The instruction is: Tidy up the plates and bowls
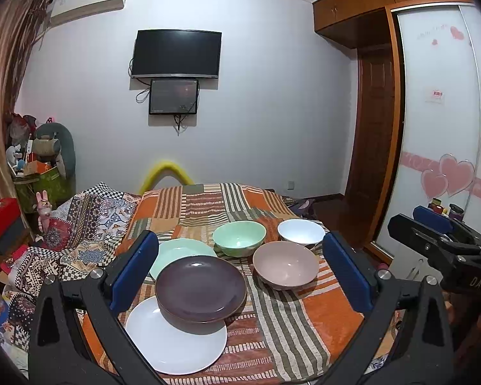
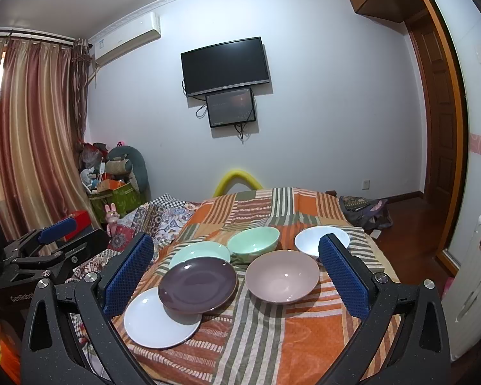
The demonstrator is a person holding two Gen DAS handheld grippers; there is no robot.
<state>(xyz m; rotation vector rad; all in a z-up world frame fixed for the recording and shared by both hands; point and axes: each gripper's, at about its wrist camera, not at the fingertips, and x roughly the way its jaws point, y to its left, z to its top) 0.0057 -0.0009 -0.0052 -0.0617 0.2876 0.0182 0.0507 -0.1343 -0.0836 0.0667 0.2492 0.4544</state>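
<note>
Both grippers, left (image 1: 239,269) & right (image 2: 235,268), hung spread wide w/ nothing held, above the cloth (image 1: 304,314). Plates overlapped at 9 o'clock: purple plate (image 1: 201,292) rode on the white plate (image 1: 176,343) & green plate (image 1: 179,252), prob. a loose stack. Bowls sat apart at 1-3 o'clock: green bowl (image 1: 239,236), white bowl (image 1: 300,231), pink bowl (image 1: 285,264), none nested yet.

On the cloth (image 1: 304,320): top plate (image 1: 200,288) overlapping near plate (image 1: 176,346) at 7 o'clock and far plate (image 1: 182,250) at 11; near bowl (image 1: 285,264) at 3, middle bowl (image 1: 239,237) at 1, far bowl (image 1: 301,231) at 2.
</note>
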